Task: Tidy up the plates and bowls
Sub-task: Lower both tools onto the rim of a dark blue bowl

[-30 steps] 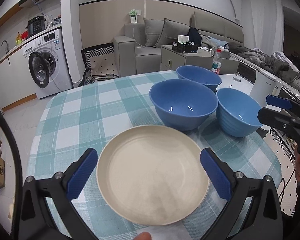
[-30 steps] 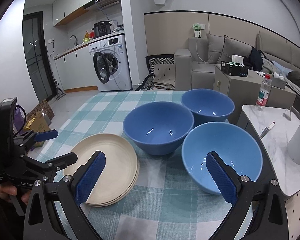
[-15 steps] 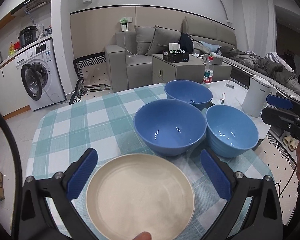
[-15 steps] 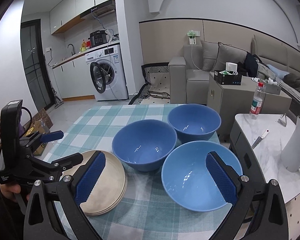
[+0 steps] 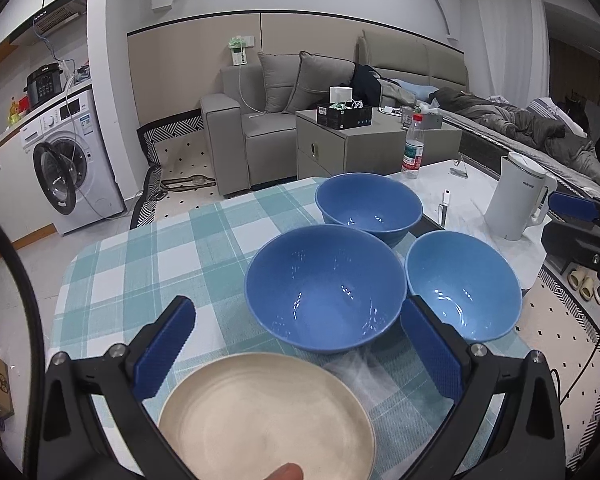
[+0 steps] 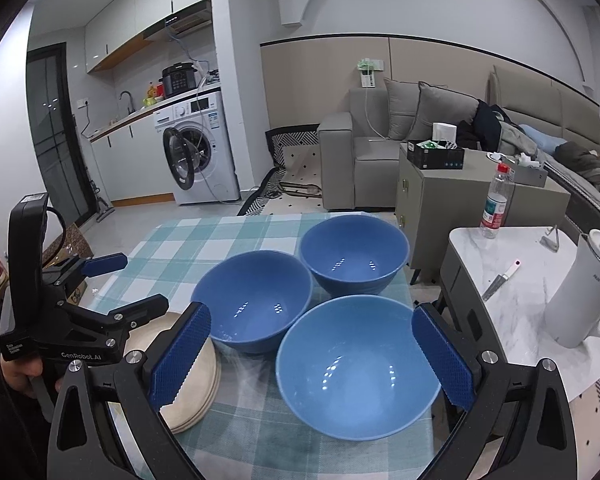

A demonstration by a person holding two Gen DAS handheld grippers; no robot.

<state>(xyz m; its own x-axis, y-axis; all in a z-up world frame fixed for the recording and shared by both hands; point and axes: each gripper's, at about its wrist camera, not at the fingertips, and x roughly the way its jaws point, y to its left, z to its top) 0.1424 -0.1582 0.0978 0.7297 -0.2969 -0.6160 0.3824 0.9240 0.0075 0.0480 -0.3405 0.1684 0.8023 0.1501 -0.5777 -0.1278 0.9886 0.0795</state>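
A stack of cream plates [image 5: 266, 412] [image 6: 204, 384] lies on the checked tablecloth at the near left. Three blue bowls stand beside it: a middle bowl [image 5: 324, 286] [image 6: 252, 300], a far bowl [image 5: 368, 204] [image 6: 354, 252] and a lighter near-right bowl [image 5: 462, 282] [image 6: 358, 364]. My left gripper [image 5: 296, 350] is open and empty, above the plates' far edge. My right gripper [image 6: 310, 354] is open and empty, its fingers astride the lighter bowl without touching it.
A white kettle [image 5: 516, 198] [image 6: 580, 292], a water bottle [image 6: 496, 202] and a small pen-like tool [image 6: 502, 276] sit on a marble side table [image 6: 512, 264] at the right. The checked table [image 5: 140, 268] ends behind the bowls. A sofa and washing machine stand beyond.
Both grippers have drawn back and risen, so plates and bowls sit lower and smaller in view. Both stay open. Nothing on the table has moved.
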